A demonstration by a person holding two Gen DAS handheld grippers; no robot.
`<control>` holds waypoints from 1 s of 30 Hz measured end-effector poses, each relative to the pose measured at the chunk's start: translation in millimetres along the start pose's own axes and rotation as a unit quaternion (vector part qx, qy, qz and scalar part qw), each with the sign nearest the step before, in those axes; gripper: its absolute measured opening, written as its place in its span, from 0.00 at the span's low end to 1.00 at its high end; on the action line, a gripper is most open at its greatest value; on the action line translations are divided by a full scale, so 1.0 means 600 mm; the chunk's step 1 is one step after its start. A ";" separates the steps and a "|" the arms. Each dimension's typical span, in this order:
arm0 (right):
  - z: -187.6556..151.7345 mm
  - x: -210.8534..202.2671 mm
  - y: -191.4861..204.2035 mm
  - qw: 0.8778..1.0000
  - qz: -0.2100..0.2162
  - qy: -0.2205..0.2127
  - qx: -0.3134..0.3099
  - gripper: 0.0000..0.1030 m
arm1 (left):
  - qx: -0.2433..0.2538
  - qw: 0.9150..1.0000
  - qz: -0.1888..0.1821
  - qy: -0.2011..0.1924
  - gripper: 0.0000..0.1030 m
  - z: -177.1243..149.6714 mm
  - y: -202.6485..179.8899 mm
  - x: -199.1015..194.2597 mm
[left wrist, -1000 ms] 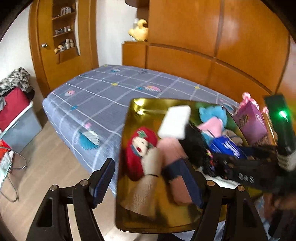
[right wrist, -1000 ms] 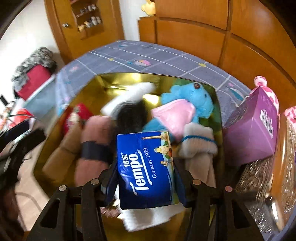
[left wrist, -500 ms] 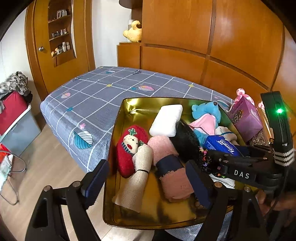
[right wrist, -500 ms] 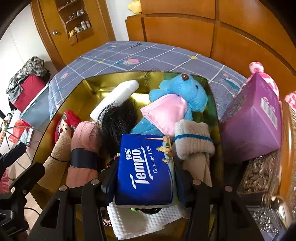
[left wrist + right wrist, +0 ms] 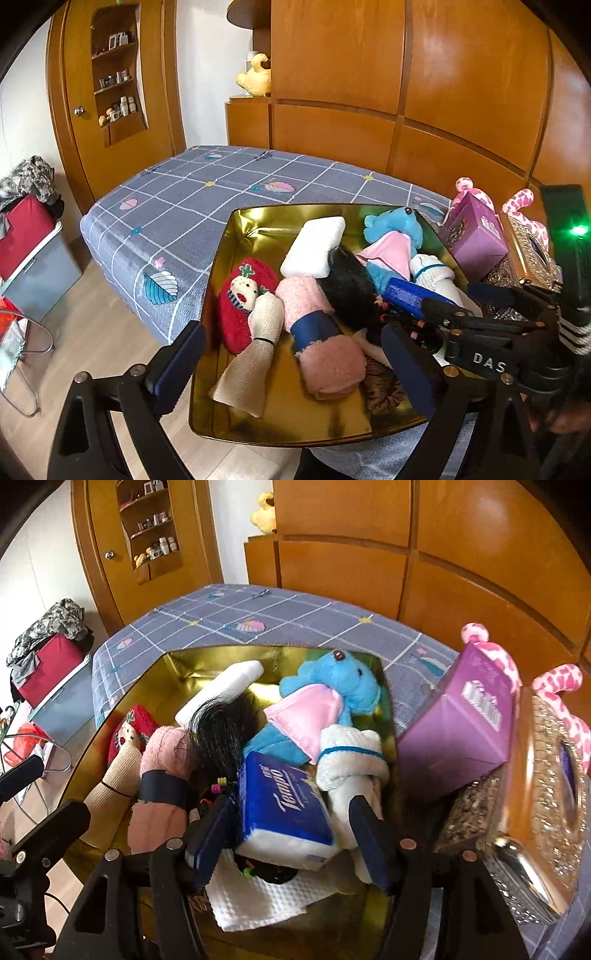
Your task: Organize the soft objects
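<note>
A gold tray (image 5: 332,417) on the bed holds a red doll sock (image 5: 240,299), a beige sock (image 5: 255,354), a pink rolled towel (image 5: 325,354), a white pad (image 5: 314,247), black hair (image 5: 347,284) and a blue teddy (image 5: 343,686). My left gripper (image 5: 293,365) hovers over the tray's near edge. Its jaws are opening wide and touch nothing. My right gripper (image 5: 290,834) is also opening. The blue Tempo tissue pack (image 5: 284,805) lies tilted between its pads, resting on a white waffle cloth (image 5: 258,901), and the right pad stands clear of it.
A purple box (image 5: 461,731), a glittery tissue box (image 5: 543,794) and a pink spotted toy (image 5: 557,679) crowd the tray's right side. The grey checked bed (image 5: 207,199) stretches behind, against wooden panels. A red bag on a grey bin (image 5: 26,232) stands on the floor at left.
Both grippers drew back a little and their jaws widened. The left came off the pink towel. The tissue pack tipped over and settled in the tray between the right pads.
</note>
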State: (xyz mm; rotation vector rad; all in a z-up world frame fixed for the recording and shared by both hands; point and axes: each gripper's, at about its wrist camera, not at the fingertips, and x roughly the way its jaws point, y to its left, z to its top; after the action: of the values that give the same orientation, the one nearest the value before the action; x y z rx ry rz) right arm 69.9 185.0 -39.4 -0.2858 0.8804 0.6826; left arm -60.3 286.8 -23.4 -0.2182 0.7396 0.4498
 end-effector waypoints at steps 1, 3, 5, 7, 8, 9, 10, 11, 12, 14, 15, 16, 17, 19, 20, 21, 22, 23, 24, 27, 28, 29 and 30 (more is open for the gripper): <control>-0.002 -0.006 -0.002 1.000 -0.002 -0.005 0.001 0.64 | 0.001 1.000 0.002 -0.001 0.95 0.000 -0.004 -0.002; -0.008 -0.019 -0.007 1.000 -0.007 -0.015 0.003 0.64 | 0.001 1.000 0.002 -0.004 0.97 0.002 -0.013 -0.007; -0.015 -0.035 -0.012 0.999 -0.017 -0.028 0.003 0.64 | -0.004 1.000 0.003 -0.008 1.00 0.002 -0.020 -0.014; -0.024 -0.055 -0.017 0.999 -0.030 -0.044 0.005 0.64 | -0.006 1.000 0.000 -0.010 1.00 0.002 -0.030 -0.020; -0.029 -0.063 -0.019 0.998 -0.036 -0.050 0.007 0.64 | -0.007 1.000 0.001 -0.011 1.00 0.003 -0.034 -0.021; -0.035 -0.072 -0.023 0.997 -0.044 -0.057 0.010 0.64 | -0.007 1.000 0.003 -0.011 1.00 0.002 -0.039 -0.022; -0.042 -0.081 -0.027 0.996 -0.054 -0.064 0.014 0.64 | -0.006 1.000 0.005 -0.009 1.00 0.002 -0.046 -0.022; -0.049 -0.088 -0.030 0.996 -0.061 -0.069 0.018 0.64 | -0.004 1.000 0.004 -0.006 1.00 0.001 -0.052 -0.022; -0.056 -0.095 -0.034 0.995 -0.068 -0.074 0.022 0.64 | -0.001 1.000 0.003 -0.004 1.00 0.000 -0.059 -0.022; -0.071 -0.108 -0.045 0.993 -0.082 -0.080 0.037 0.64 | 0.004 1.000 0.004 -0.005 1.00 -0.004 -0.072 -0.023; -0.080 -0.115 -0.054 0.991 -0.088 -0.083 0.051 0.64 | 0.009 1.000 0.009 -0.006 1.00 -0.006 -0.080 -0.024; -0.086 -0.119 -0.059 0.990 -0.091 -0.085 0.058 0.64 | 0.016 1.000 0.014 -0.007 1.00 -0.008 -0.087 -0.025; -0.093 -0.124 -0.064 0.989 -0.096 -0.087 0.065 0.64 | 0.024 0.999 0.018 -0.011 1.00 -0.010 -0.093 -0.027; -0.104 -0.133 -0.074 0.987 -0.107 -0.094 0.077 0.64 | 0.036 0.999 0.019 -0.015 1.00 -0.017 -0.102 -0.028; -0.107 -0.136 -0.076 0.986 -0.112 -0.096 0.079 0.64 | 0.036 0.999 0.014 -0.013 1.00 -0.019 -0.102 -0.028; -0.111 -0.139 -0.078 0.985 -0.116 -0.098 0.081 0.64 | 0.034 0.999 0.011 -0.012 1.00 -0.020 -0.102 -0.028; -0.114 -0.141 -0.081 0.984 -0.121 -0.100 0.083 0.64 | 0.033 0.999 0.010 -0.011 1.00 -0.020 -0.102 -0.027; -0.116 -0.143 -0.082 0.984 -0.123 -0.100 0.086 0.64 | 0.031 0.999 0.011 -0.011 1.00 -0.021 -0.101 -0.028; -0.118 -0.144 -0.084 0.983 -0.123 -0.100 0.089 0.64 | 0.030 0.999 0.012 -0.011 1.00 -0.020 -0.100 -0.028; -0.122 -0.147 -0.088 0.982 -0.126 -0.100 0.095 0.64 | 0.021 1.000 0.014 -0.016 1.00 -0.019 -0.094 -0.030; -0.122 -0.147 -0.087 0.982 -0.126 -0.101 0.095 0.64 | 0.019 1.000 0.013 -0.016 1.00 -0.018 -0.092 -0.030; -0.122 -0.146 -0.087 0.982 -0.126 -0.101 0.095 0.64 | 0.017 1.000 0.013 -0.016 1.00 -0.017 -0.090 -0.030; -0.122 -0.146 -0.086 0.982 -0.126 -0.101 0.095 0.64 | 0.016 1.000 0.013 -0.016 1.00 -0.017 -0.089 -0.029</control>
State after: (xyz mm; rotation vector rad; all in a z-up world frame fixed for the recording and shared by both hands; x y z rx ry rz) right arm 20.1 72.2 -18.0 -0.1508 0.6937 0.3809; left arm -52.8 230.2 -16.7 -0.1720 0.7188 0.4649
